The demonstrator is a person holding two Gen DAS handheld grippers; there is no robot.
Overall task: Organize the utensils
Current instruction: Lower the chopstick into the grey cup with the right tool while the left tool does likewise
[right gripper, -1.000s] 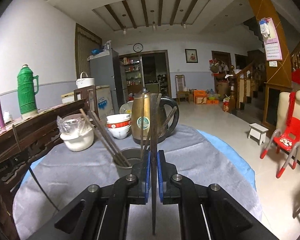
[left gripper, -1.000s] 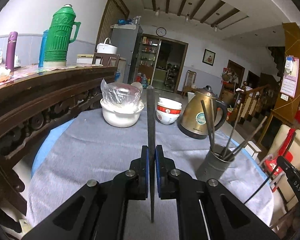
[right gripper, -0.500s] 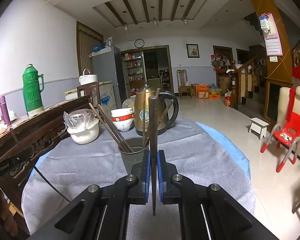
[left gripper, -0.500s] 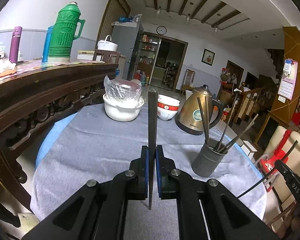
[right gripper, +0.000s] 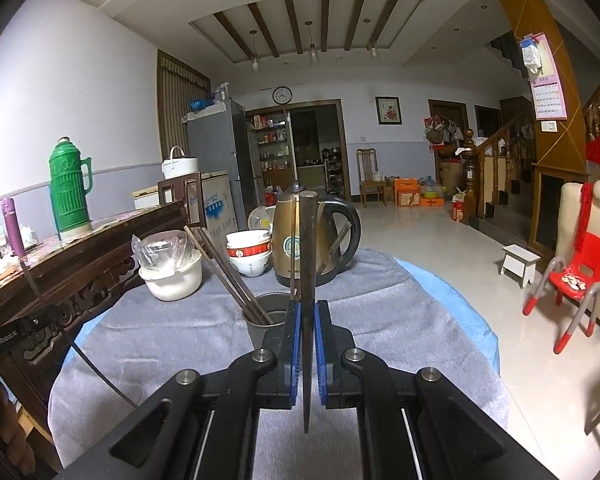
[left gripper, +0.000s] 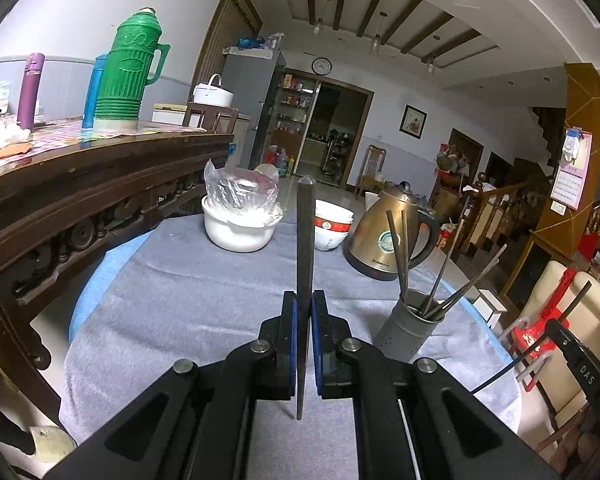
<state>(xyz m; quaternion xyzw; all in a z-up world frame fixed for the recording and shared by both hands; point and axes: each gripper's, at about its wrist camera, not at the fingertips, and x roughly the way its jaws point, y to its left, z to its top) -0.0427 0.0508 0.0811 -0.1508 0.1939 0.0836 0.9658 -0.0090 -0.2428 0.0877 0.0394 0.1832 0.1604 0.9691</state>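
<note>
Gray-clothed table (left gripper: 188,300) has drawn nearer; left gripper (left gripper: 303,344) and right gripper (right gripper: 307,348) stay clenched on chopsticks (left gripper: 304,248).

This is a family home, an open living and dining room. A round table (right gripper: 380,300) with a grey cloth carries a kettle (right gripper: 300,236) and stacked bowls (right gripper: 249,252) at its far edge. Behind stand a fridge (right gripper: 216,160), a wall clock (right gripper: 282,95), a wooden staircase (right gripper: 512,136) and a red child's chair (right gripper: 580,272).
</note>
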